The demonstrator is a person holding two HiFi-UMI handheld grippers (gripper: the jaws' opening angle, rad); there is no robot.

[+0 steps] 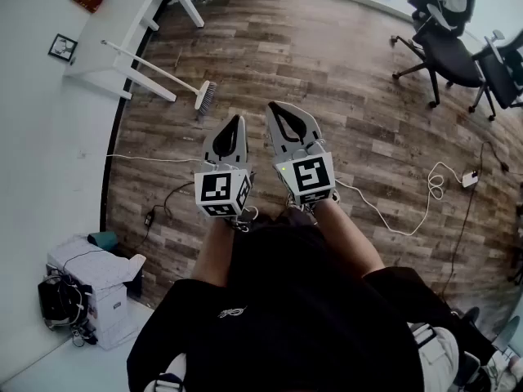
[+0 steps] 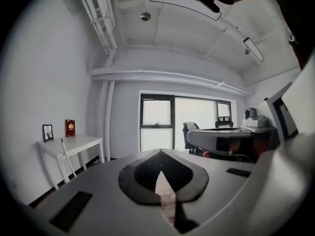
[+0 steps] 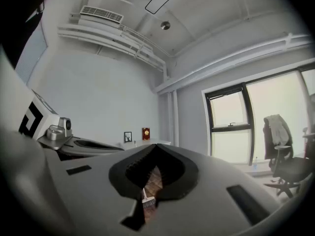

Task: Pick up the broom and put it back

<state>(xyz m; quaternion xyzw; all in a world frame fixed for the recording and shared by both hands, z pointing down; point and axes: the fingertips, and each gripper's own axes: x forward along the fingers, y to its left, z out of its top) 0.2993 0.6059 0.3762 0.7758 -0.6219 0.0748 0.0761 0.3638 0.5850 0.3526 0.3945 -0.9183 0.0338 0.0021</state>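
Head view: broom (image 1: pixel 163 71) sits ahead-left, bristle head (image 1: pixel 206 99) on the wood floor (image 1: pixel 327 72), handle propped against the white tabletop (image 1: pixel 122 15); left tool (image 1: pixel 237 121) and right tool (image 1: pixel 274 106) are both pinched closed, empty, well short of it. Left gripper view: jaws together on nothing, only the thin handle (image 2: pixel 68 157) shows, its lower end cut off by the tool body. Right gripper view: jaws closed, bristles barely visible through the slot; looks light, stiff, slick, so grab mid-handle, not the soft bristles.
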